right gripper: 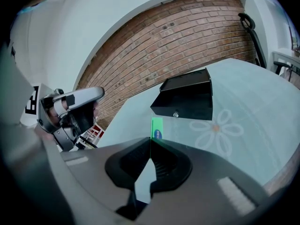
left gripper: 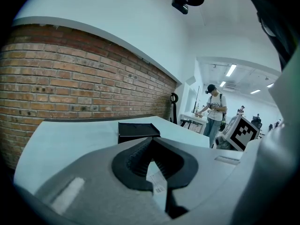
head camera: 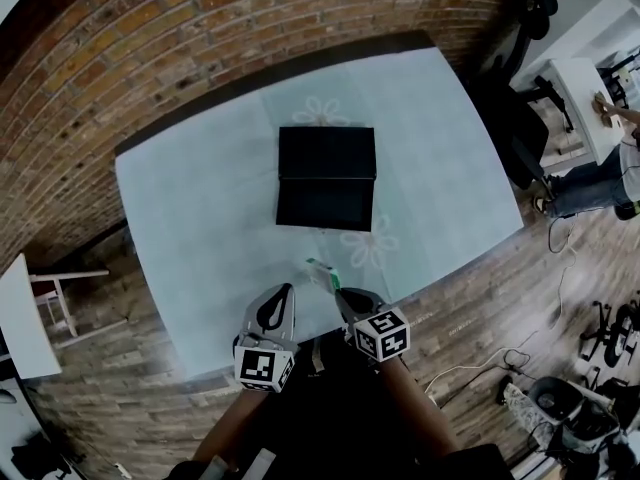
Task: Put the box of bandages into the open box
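1. A small green-and-white box of bandages (head camera: 321, 271) sits at the near edge of a table covered in a pale blue-green cloth (head camera: 200, 218). It lies between the two gripper tips and well short of the black open box (head camera: 326, 204).
2. The right gripper (head camera: 340, 293) has its jaws pressed together on a thin edge of the box of bandages. In the right gripper view the green face with a blue logo (right gripper: 157, 128) stands just past the tips (right gripper: 150, 142), and its edge runs down into the seam between the jaws.
3. The left gripper (head camera: 290, 290) is just beside the box of bandages on its left. In the left gripper view its jaw tips (left gripper: 151, 142) meet. A white surface with a barcode (left gripper: 158, 184) shows in the slot behind them; I cannot tell whether it is pinched.
4. The open box stands mid-table with its lid tipped back, beside a printed flower (head camera: 368, 243).
5. A red brick wall (head camera: 150, 48) runs behind the table.
6. A person (left gripper: 216, 111) stands at a distant desk.
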The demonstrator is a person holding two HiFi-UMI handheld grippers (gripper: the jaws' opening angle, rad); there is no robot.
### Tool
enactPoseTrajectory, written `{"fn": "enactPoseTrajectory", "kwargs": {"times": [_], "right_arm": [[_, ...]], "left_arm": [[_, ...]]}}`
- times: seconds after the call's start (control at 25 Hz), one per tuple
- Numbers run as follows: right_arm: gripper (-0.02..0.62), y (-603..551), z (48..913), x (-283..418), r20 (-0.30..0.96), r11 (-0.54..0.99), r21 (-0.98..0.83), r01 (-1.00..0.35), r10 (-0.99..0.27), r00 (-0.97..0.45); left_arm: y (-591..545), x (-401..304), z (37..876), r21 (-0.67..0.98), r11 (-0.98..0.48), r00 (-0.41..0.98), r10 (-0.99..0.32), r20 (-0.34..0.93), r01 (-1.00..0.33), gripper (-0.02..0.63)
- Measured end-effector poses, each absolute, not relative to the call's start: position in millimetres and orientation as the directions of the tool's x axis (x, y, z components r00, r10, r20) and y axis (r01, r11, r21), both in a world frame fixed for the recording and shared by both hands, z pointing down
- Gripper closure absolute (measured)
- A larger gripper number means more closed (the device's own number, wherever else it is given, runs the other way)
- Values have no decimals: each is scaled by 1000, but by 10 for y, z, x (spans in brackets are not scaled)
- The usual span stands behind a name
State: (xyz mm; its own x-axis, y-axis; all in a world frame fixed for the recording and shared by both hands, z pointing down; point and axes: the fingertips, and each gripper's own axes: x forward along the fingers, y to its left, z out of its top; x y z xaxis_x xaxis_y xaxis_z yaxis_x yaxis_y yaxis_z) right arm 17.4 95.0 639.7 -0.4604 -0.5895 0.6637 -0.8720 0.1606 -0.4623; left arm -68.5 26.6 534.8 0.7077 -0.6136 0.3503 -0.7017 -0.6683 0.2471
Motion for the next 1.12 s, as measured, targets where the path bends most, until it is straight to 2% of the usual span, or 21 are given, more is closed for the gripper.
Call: {"fn": "enactPoseTrajectory", "kwargs": {"times": [1.12], "right_arm": [[589, 1255, 5585, 442, 536, 307, -404, -862, -684, -495]], "left_arm": [[747, -498, 4699, 187, -594, 622, -736, 266, -783, 607]]}}
